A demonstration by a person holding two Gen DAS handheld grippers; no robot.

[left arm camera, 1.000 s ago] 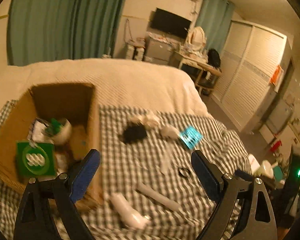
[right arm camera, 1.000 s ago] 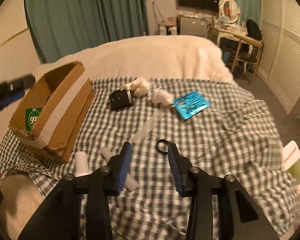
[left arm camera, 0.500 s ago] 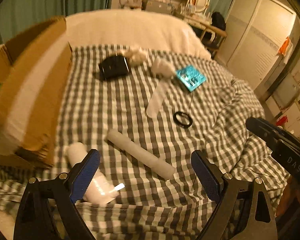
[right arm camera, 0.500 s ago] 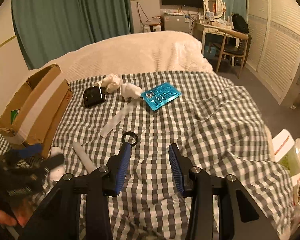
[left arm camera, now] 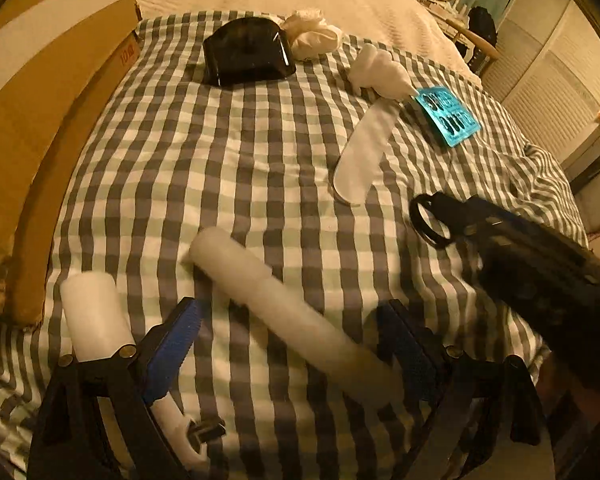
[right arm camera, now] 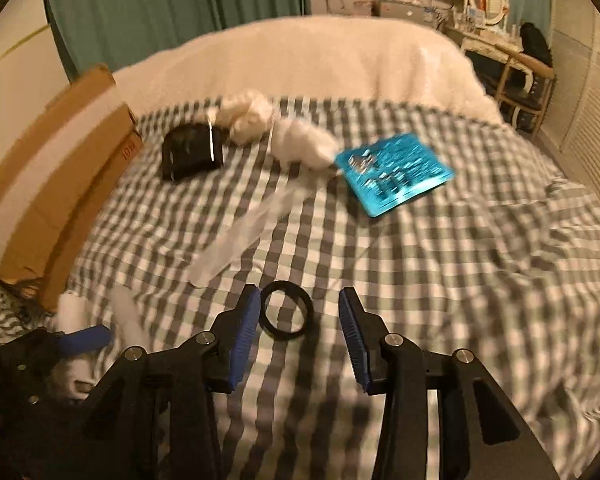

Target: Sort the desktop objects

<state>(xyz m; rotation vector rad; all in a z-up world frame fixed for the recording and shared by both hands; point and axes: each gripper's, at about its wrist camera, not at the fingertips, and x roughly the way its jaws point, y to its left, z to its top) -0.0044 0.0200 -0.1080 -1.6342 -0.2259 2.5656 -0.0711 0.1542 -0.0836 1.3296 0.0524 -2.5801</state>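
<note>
Two handheld grippers work low over a bed spread with a gray-and-white checked cloth (left arm camera: 260, 152), where small objects lie scattered for sorting. The left gripper (left arm camera: 292, 344) has its blue-padded jaws spread wide on either side of a long white tube (left arm camera: 284, 312) that lies diagonally on the cloth; the jaws do not touch it. A shorter white cylinder (left arm camera: 94, 316) sits just outside the left jaw, its lower end hidden behind the gripper's black frame. The right gripper (right arm camera: 298, 320) also stands open, with a black ring (right arm camera: 286, 312) flat on the cloth between its fingertips, close to the left pad; in the left wrist view the same gripper is a dark, blurred mass that covers part of the ring. Farther up the cloth lie a translucent flat strip (left arm camera: 364, 152), a teal card (right arm camera: 394, 168), a black glossy case (left arm camera: 248, 52) and two crumpled white wads (left arm camera: 312, 36), possibly tissue, though motion blur in the right wrist view makes them hard to identify. A cardboard box (left arm camera: 40, 92) stands along the left edge, cut off by the frame, its contents out of sight.
</note>
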